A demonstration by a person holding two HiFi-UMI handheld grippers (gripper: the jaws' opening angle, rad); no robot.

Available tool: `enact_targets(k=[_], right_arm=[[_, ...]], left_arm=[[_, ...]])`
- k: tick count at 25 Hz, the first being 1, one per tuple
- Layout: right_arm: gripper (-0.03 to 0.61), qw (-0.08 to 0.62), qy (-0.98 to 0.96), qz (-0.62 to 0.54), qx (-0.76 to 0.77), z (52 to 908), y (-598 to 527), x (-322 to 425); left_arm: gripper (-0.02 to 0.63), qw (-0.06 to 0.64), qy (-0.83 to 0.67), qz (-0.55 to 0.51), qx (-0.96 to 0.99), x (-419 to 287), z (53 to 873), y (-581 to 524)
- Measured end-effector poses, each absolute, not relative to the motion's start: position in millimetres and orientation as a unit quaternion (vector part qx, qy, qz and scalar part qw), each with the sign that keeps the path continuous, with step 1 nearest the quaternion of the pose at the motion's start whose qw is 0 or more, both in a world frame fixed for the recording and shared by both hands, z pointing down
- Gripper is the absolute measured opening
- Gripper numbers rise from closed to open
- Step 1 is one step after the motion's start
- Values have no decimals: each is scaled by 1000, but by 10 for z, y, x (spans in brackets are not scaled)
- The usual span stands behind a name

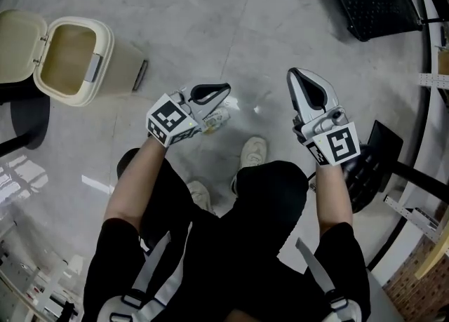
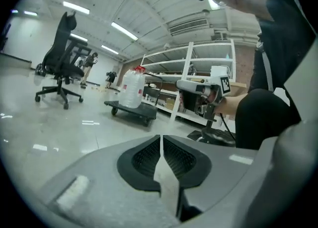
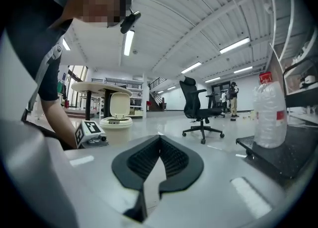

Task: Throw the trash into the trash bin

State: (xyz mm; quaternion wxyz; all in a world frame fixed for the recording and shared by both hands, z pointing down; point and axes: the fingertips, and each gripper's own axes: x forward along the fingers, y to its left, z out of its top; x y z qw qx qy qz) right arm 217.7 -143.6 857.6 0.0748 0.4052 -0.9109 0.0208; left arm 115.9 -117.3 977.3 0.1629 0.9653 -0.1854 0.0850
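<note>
Both grippers shut, nothing held
L gripper [image 1: 223,90] & R gripper [image 1: 296,75]: jaws pressed together, empty. Trash [image 1: 219,118] lies on floor right by L gripper in head view, near a shoe [image 1: 254,151]; bin [image 1: 104,36] (lid up) stands well apart, upper left.

Floor [image 1: 210,26] is glossy grey with faint seams and light glare. The beige trash bin [image 1: 121,68] stands on it at upper left, lid open, well apart from a small crumpled scrap of trash [image 1: 219,118] lying mid-floor. Also on it: the person's pale shoes [image 1: 253,151] just below the scrap, a black wheeled cart [image 1: 372,8] at upper right, and a black office chair [image 3: 198,105] further out.
</note>
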Motion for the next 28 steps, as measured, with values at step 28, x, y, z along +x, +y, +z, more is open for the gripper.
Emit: enact_targets(k=[28], right_arm=[[6,97,-878,159,441,9601,-1017,2617]], left_arm=[[253,251,-61,492,831,1007,12834,81]])
